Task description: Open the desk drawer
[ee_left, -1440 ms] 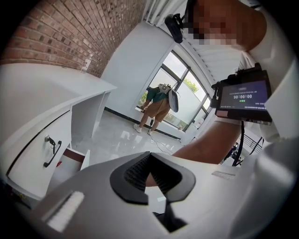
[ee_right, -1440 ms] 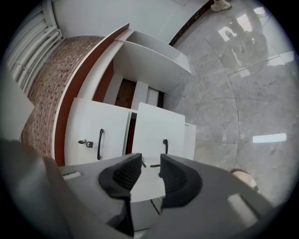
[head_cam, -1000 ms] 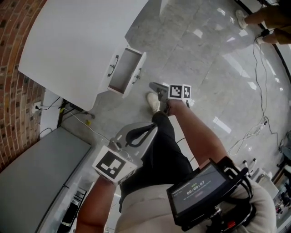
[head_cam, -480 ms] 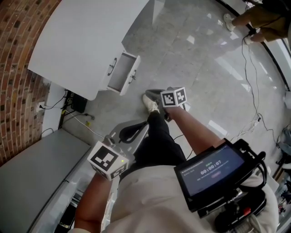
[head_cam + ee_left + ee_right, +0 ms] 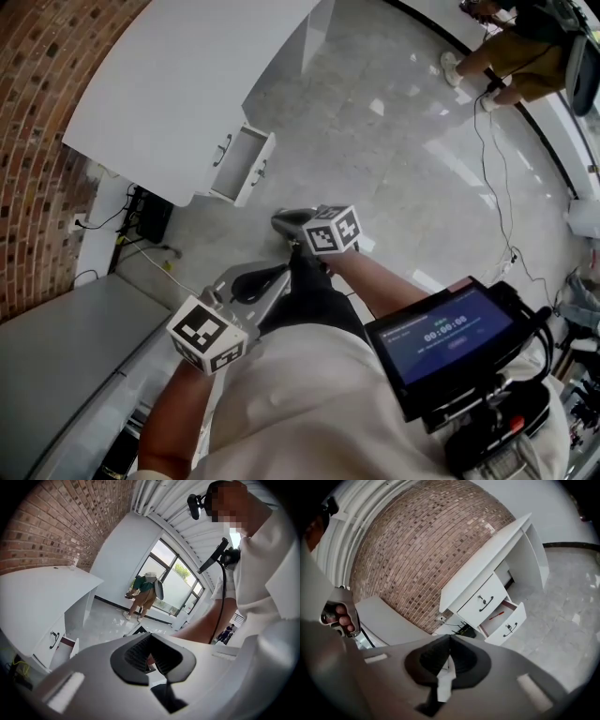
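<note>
The white desk stands against the brick wall. Its lower drawer is pulled out, and the right gripper view shows the open drawer with a red pen inside. The upper drawer is closed. My right gripper hangs in the air well back from the desk, jaws together on nothing. My left gripper is lower and nearer my body, also shut and empty. In their own views, the tips of the left gripper and of the right gripper meet.
A brick wall runs behind the desk. A grey cabinet top lies at lower left, and a black box with cables sits under the desk. Another person stands far off; a cable trails across the shiny floor.
Both grippers have risen and pulled back from the desk, and the right one has rolled. The drawer stays pulled out.
</note>
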Demonstrator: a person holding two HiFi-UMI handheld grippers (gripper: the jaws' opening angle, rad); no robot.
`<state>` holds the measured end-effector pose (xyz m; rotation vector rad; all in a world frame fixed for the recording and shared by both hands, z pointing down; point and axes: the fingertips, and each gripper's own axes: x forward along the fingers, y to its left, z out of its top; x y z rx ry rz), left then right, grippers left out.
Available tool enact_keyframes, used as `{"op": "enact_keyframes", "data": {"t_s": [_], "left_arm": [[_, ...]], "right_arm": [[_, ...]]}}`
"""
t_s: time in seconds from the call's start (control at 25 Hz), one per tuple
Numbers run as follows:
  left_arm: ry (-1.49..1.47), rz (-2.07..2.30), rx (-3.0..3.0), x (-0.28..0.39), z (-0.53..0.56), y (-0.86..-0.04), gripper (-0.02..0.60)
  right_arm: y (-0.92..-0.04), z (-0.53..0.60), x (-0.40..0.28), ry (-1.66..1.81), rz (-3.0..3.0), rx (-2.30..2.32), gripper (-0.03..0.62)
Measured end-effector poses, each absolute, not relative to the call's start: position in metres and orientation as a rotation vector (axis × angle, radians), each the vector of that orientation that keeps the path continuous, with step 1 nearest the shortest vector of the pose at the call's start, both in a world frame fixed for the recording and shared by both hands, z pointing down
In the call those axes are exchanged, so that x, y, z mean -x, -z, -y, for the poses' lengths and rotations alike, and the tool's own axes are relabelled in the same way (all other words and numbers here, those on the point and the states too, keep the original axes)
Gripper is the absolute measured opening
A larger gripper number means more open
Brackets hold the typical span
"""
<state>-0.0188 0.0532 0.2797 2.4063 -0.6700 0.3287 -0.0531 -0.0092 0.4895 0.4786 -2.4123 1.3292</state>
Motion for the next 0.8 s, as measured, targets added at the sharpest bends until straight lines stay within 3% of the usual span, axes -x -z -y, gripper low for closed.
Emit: {"op": "enact_keyframes", "data": {"t_s": [0.8], "left_arm": [[-0.196, 0.696, -2.485, 0.034, -0.100, -0.219, 0.006]], "right_arm": [[-0.341, -0.042, 0.070, -0.833, 2.559, -0.364, 0.003]]}}
